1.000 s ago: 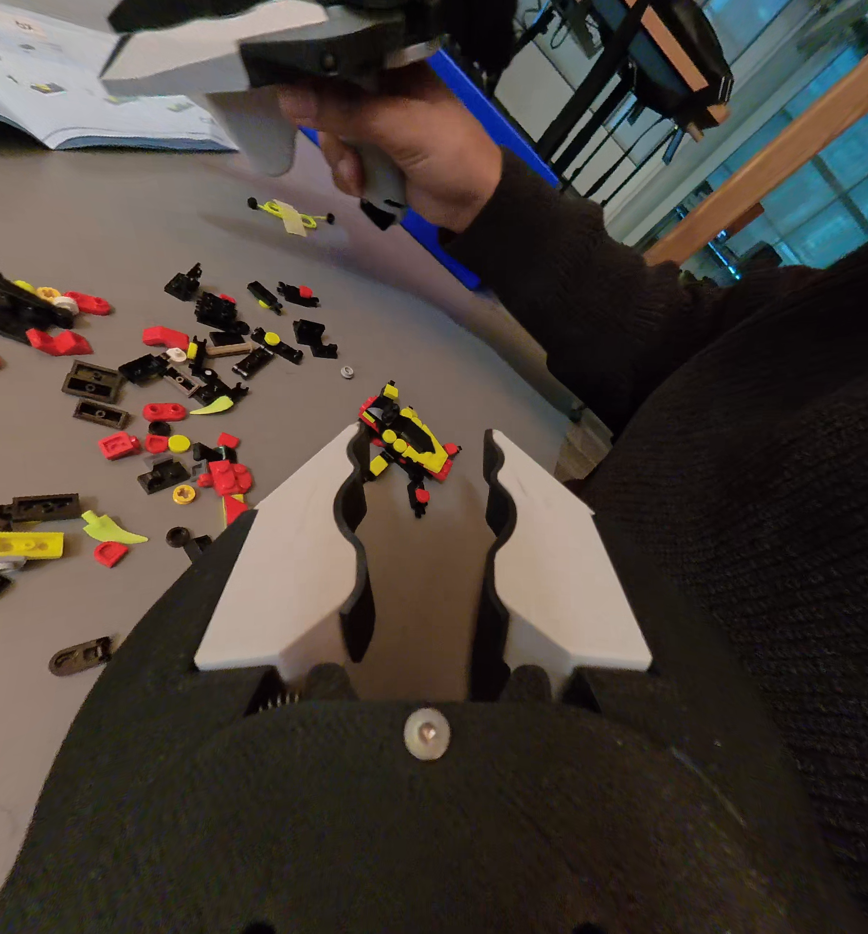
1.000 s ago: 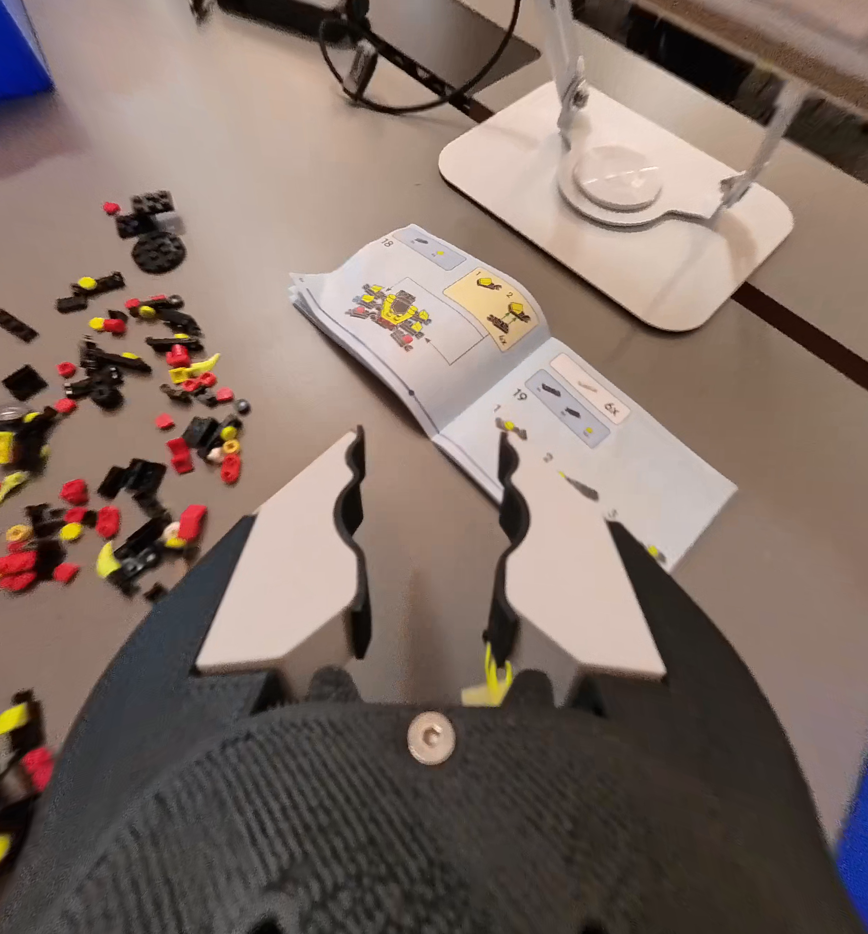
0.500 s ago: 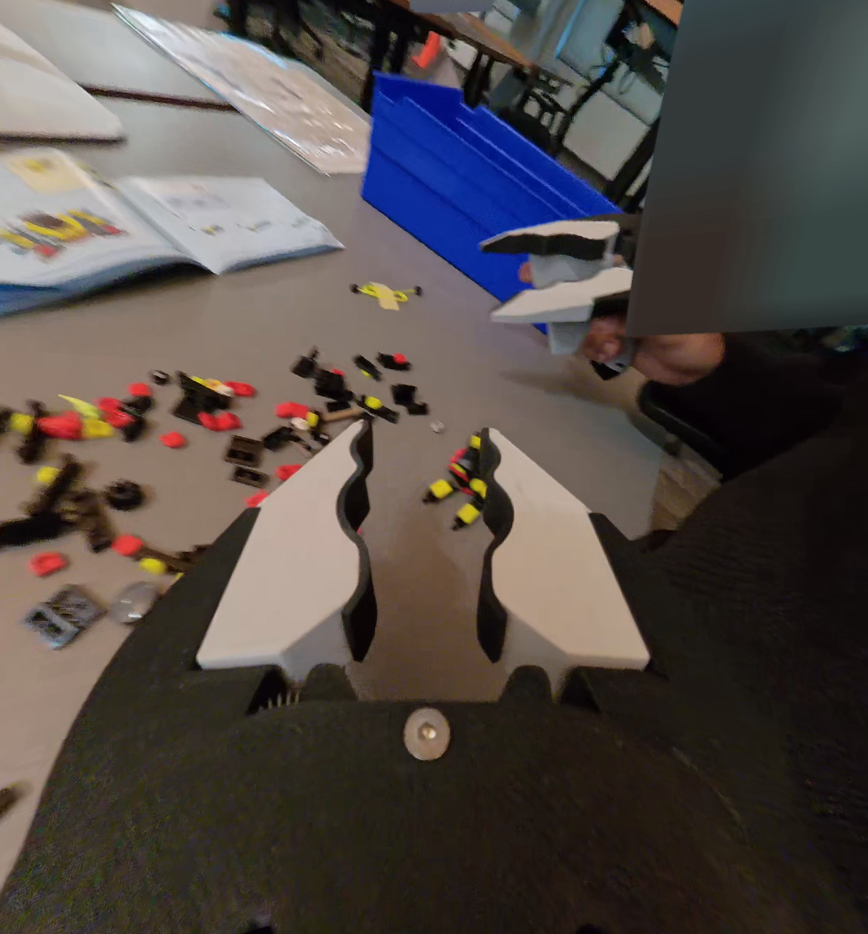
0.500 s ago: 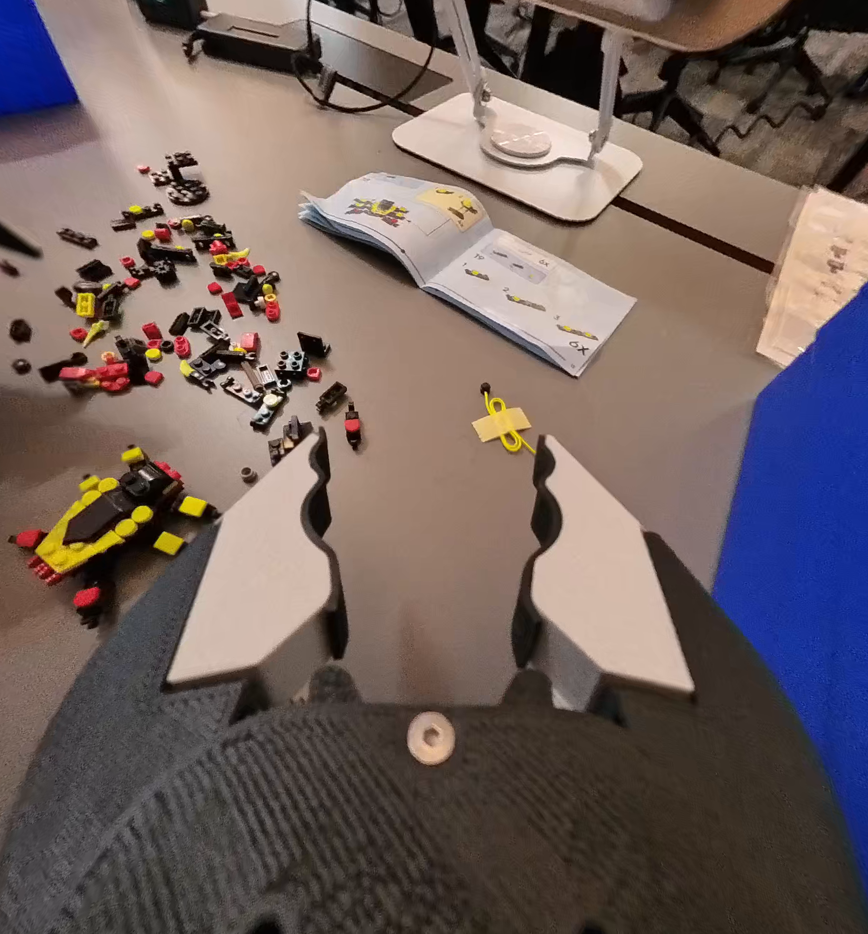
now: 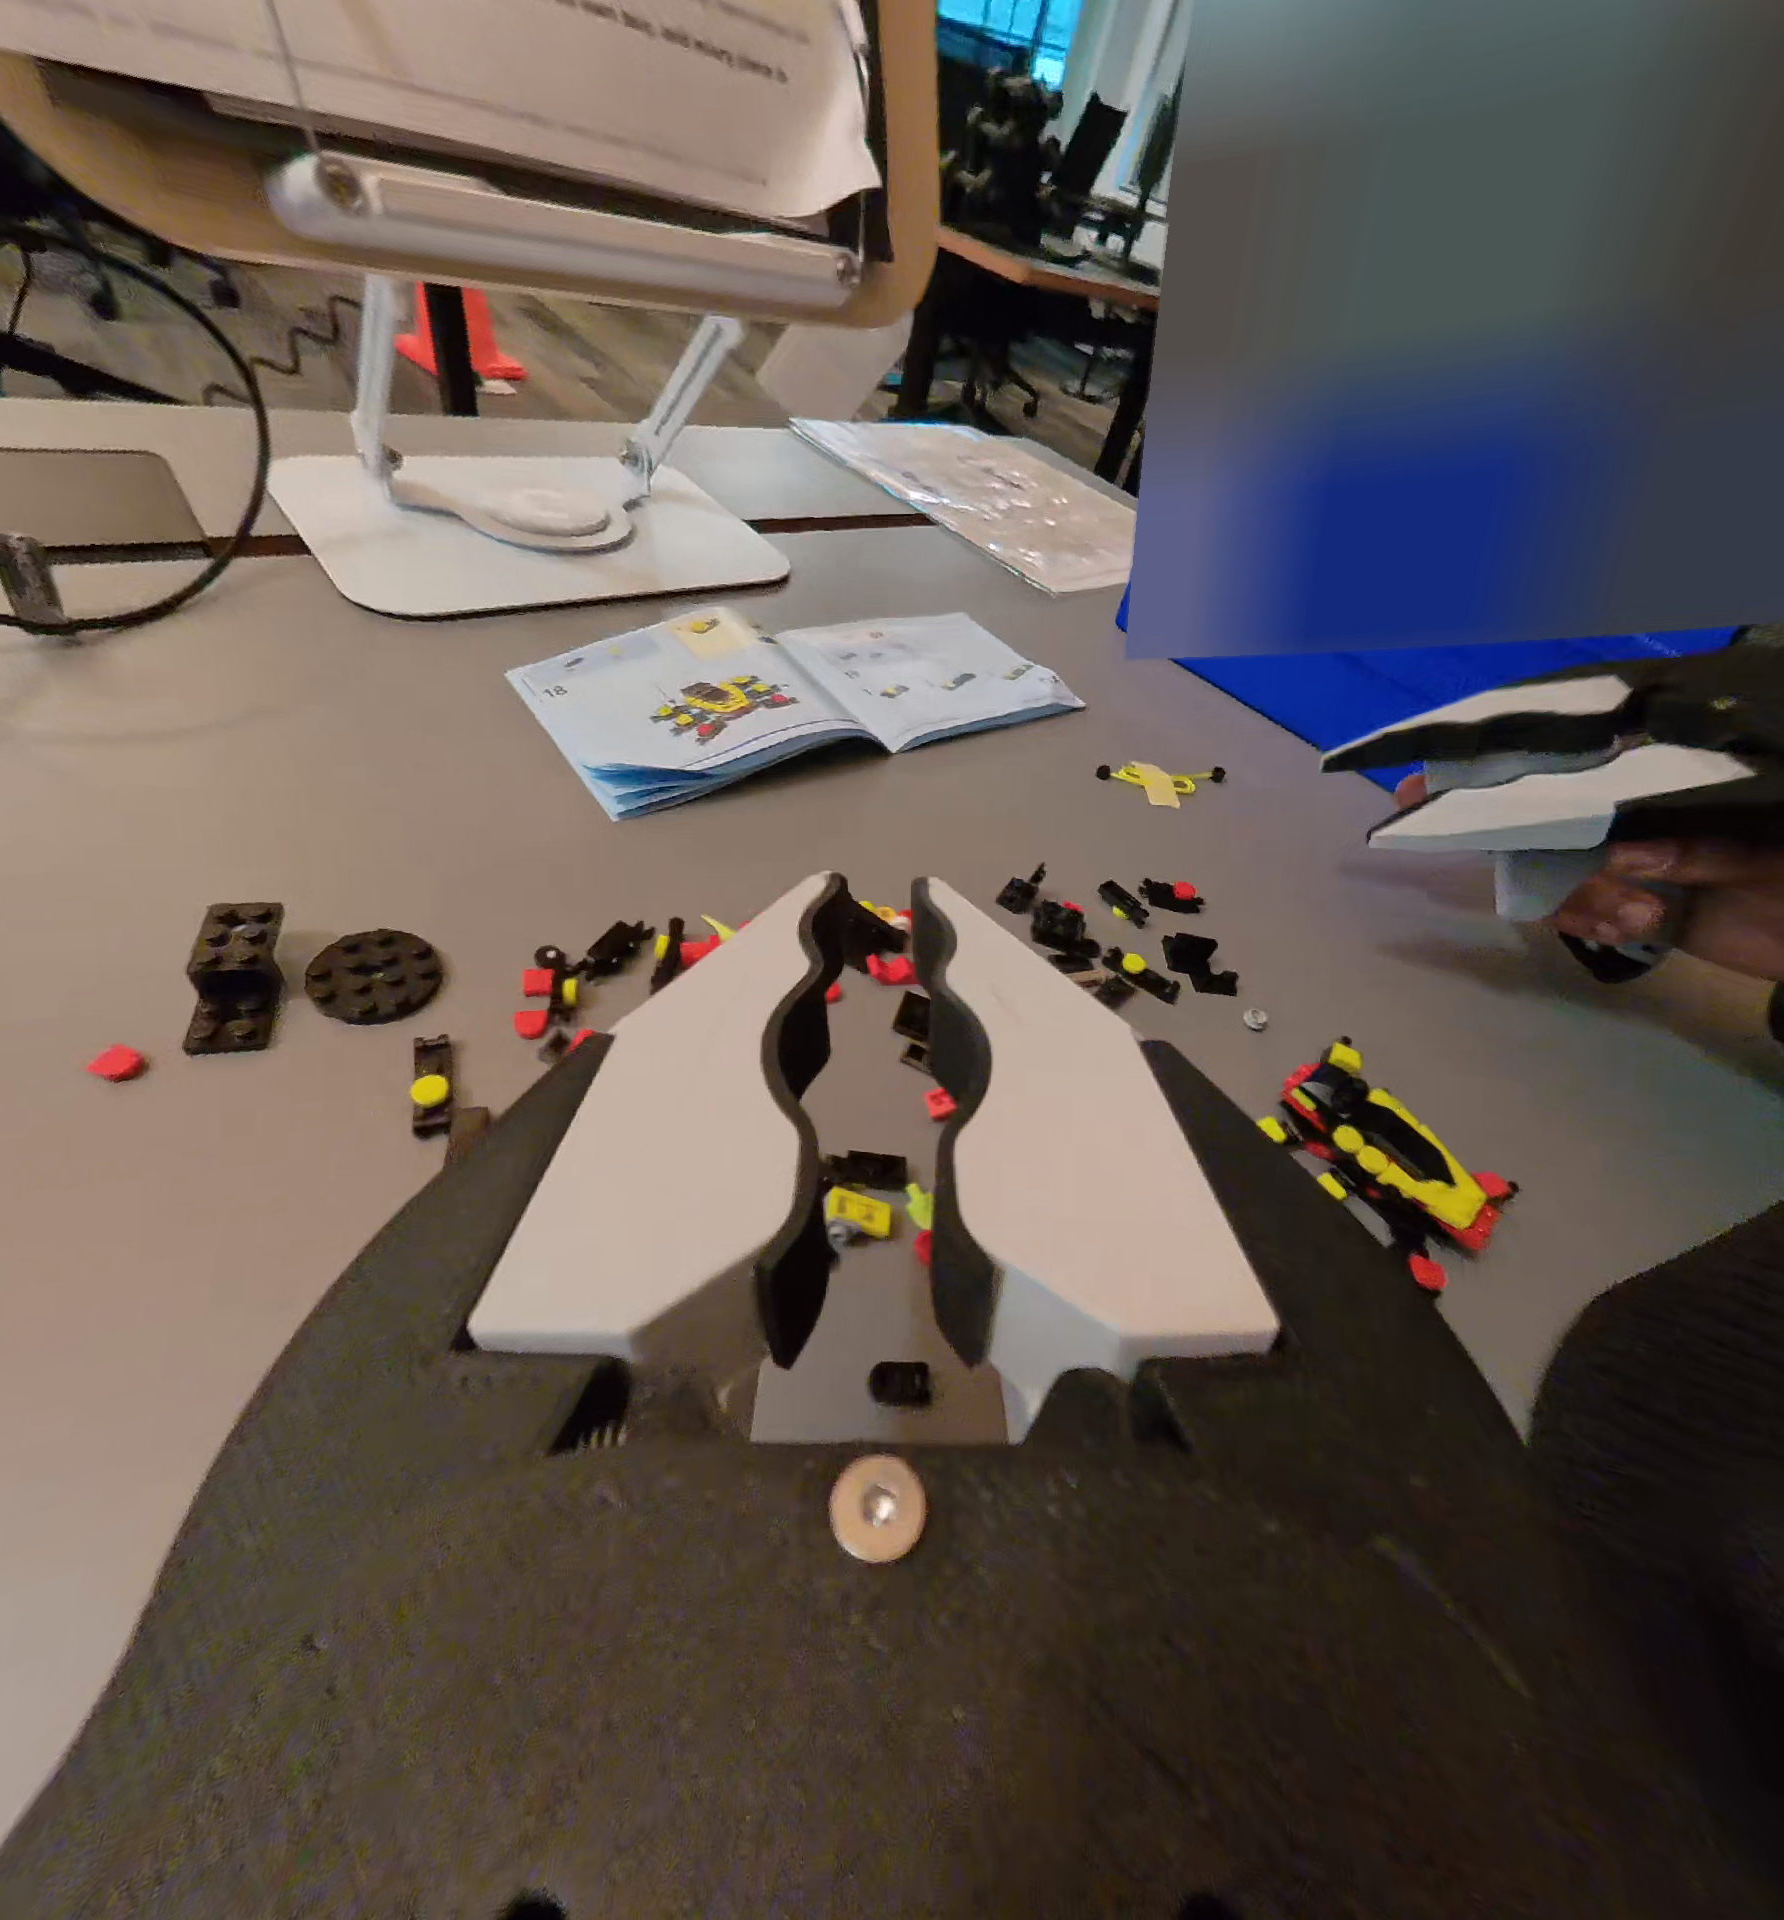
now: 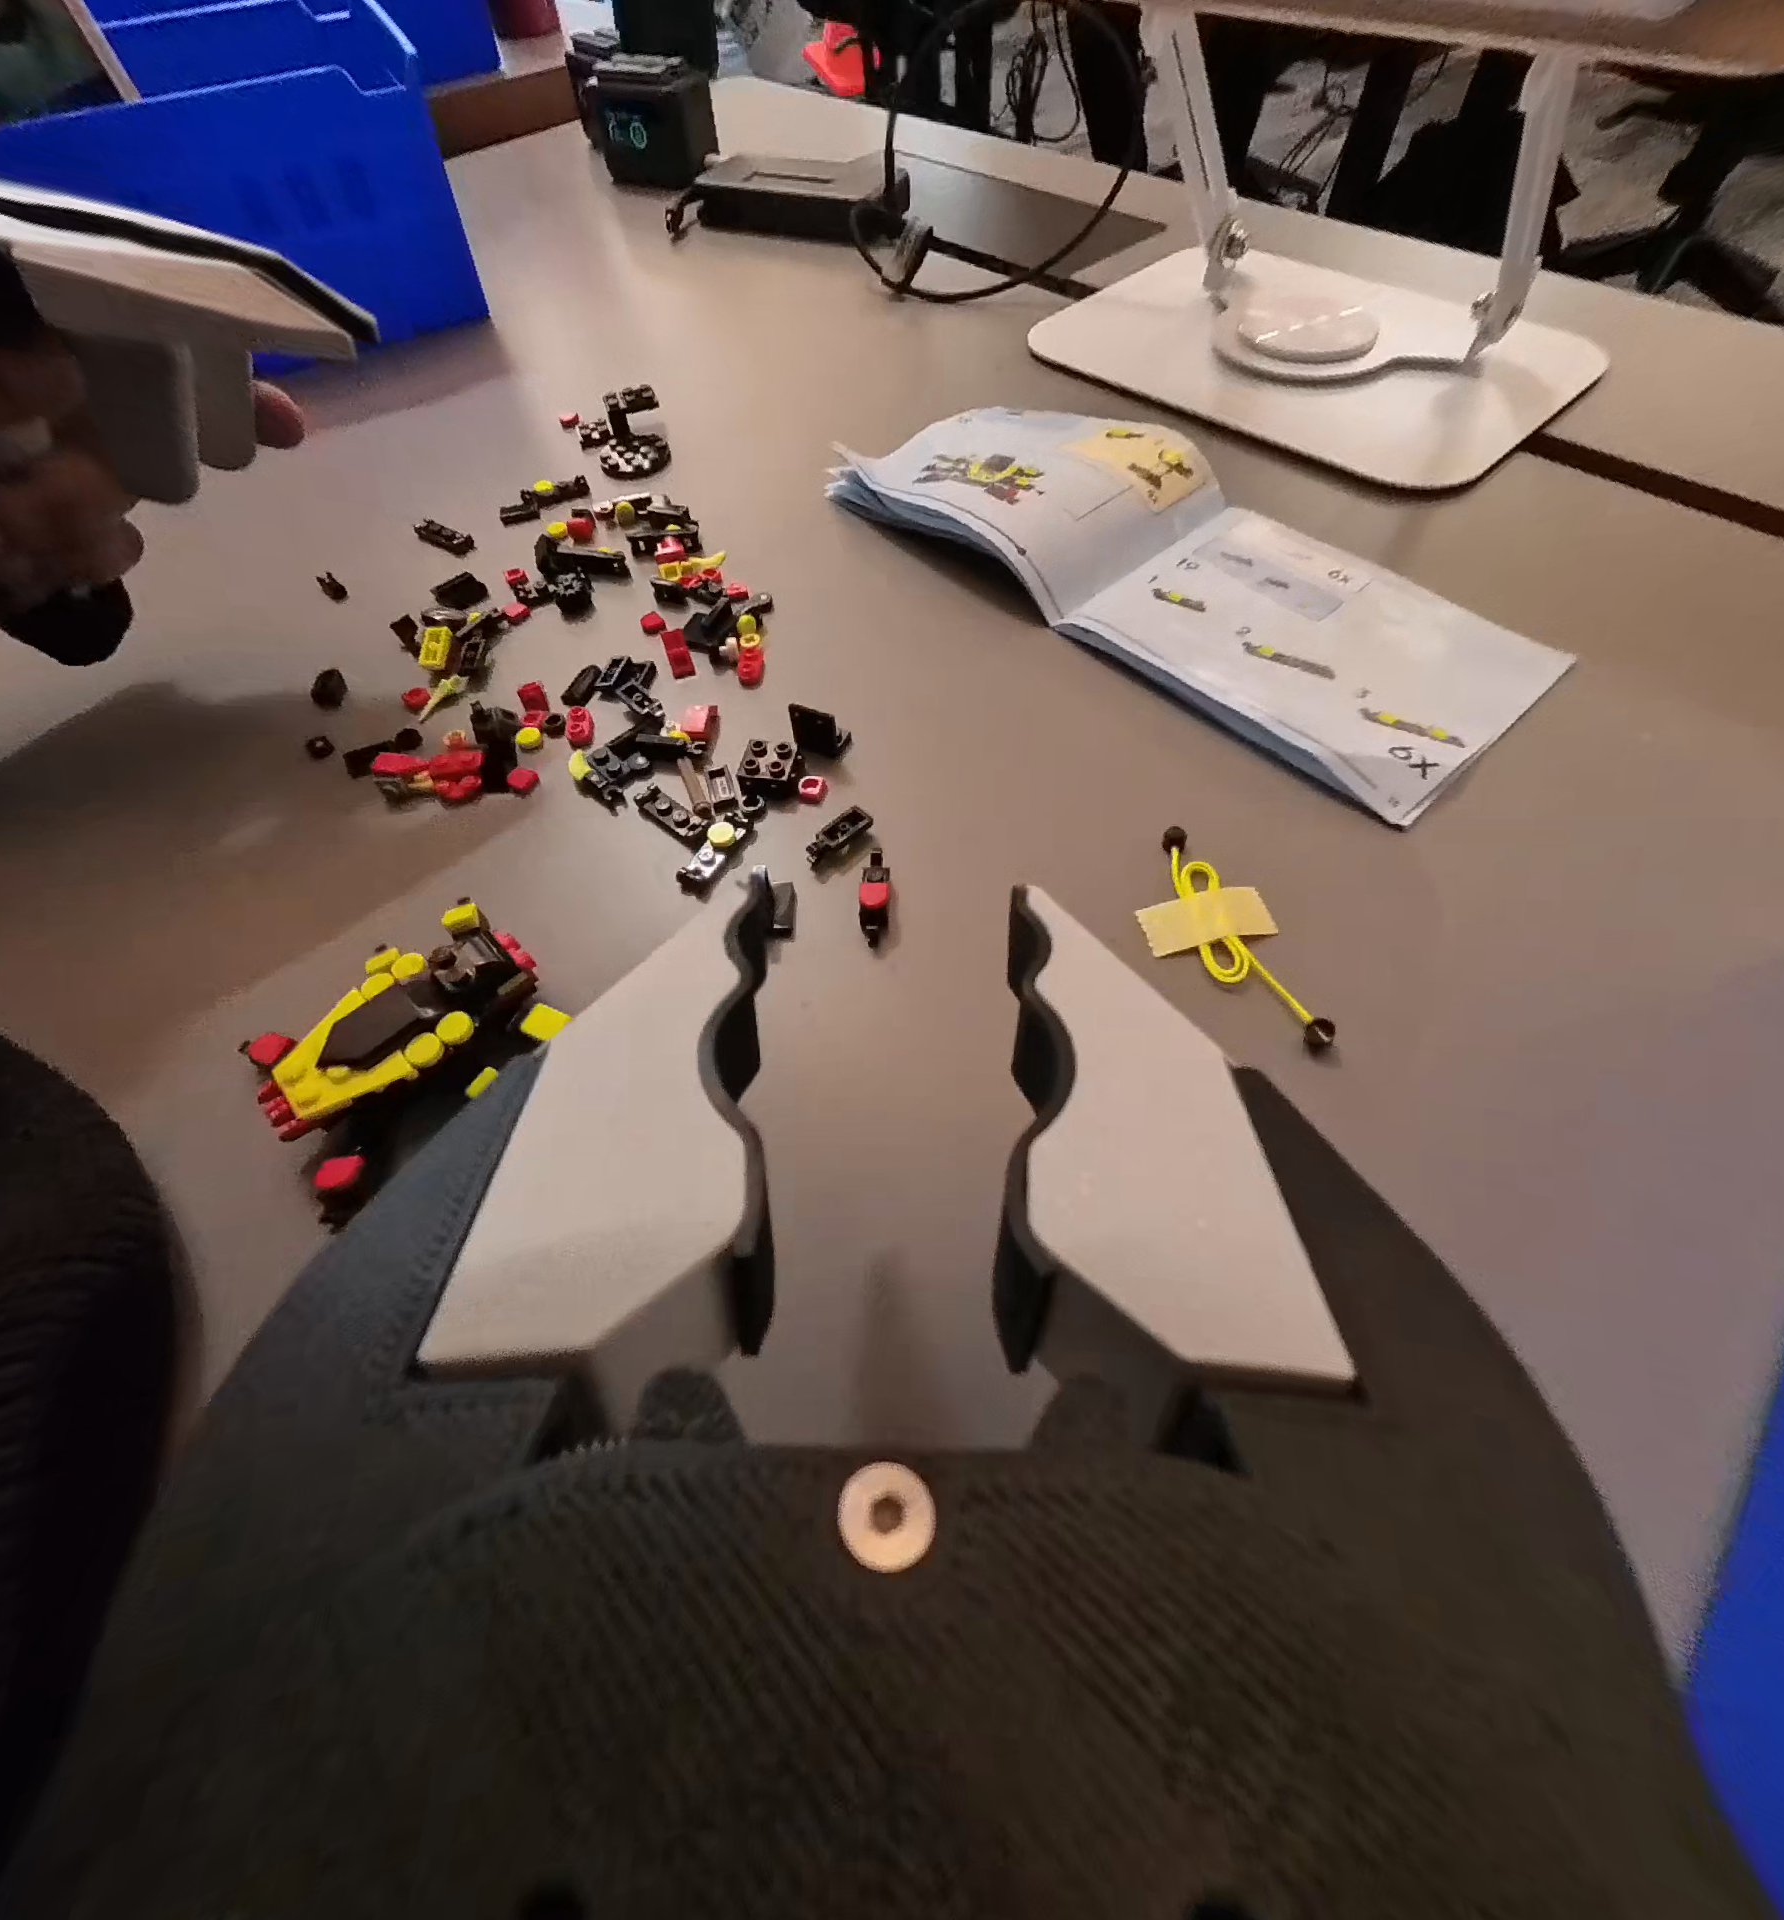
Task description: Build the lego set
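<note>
Grey table (image 6: pixel 1490 1091) spreads under both my tools; my left hand-held gripper (image 5: pixel 872 894) hovers over the scattered black, red and yellow lego pieces (image 6: pixel 607 665), jaws narrowly apart and empty; my right hand-held gripper (image 6: pixel 883 904) hangs with jaws wide apart, holding nothing; the part-built yellow, black and red lego car (image 6: pixel 394 1029) sits just left of it; an open pale-blue instruction booklet (image 6: pixel 1179 592) lies beyond

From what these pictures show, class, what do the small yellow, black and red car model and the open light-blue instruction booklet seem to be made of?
The small yellow, black and red car model looks like hard moulded plastic: glossy, studded, crisp edges. The open light-blue instruction booklet looks like thin printed paper: stacked page edges, a centre fold, pages bowing slightly.
</note>
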A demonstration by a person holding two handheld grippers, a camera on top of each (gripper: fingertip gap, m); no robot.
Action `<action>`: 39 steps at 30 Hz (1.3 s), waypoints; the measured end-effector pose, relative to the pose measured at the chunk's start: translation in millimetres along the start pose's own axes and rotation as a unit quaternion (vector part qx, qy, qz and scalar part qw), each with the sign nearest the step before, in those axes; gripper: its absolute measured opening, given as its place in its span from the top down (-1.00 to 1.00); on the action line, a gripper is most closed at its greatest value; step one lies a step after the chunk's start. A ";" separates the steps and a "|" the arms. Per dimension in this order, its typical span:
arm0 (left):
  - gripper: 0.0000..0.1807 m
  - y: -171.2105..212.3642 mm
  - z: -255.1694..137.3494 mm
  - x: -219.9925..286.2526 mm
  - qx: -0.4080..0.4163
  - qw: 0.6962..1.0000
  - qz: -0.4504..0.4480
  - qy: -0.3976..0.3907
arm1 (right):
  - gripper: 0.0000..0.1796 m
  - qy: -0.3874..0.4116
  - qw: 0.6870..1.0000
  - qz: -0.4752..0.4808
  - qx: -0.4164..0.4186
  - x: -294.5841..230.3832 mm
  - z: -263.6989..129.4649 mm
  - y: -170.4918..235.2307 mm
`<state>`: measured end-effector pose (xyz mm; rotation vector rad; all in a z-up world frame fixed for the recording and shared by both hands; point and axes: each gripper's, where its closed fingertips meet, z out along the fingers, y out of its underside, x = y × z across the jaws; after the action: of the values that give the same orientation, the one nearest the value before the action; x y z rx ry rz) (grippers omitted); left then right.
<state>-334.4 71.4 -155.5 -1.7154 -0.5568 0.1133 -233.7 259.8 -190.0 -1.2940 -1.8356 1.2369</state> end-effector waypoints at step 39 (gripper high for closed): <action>1.00 32.0 13.1 -27.2 -0.068 0.987 -0.140 -0.026 | 0.51 -0.024 0.993 0.061 -0.095 5.9 17.9 37.2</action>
<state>-353.6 67.9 -194.9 -1.7506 -0.8549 -0.0840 -236.0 262.7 -231.5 -1.5114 -1.9722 1.1885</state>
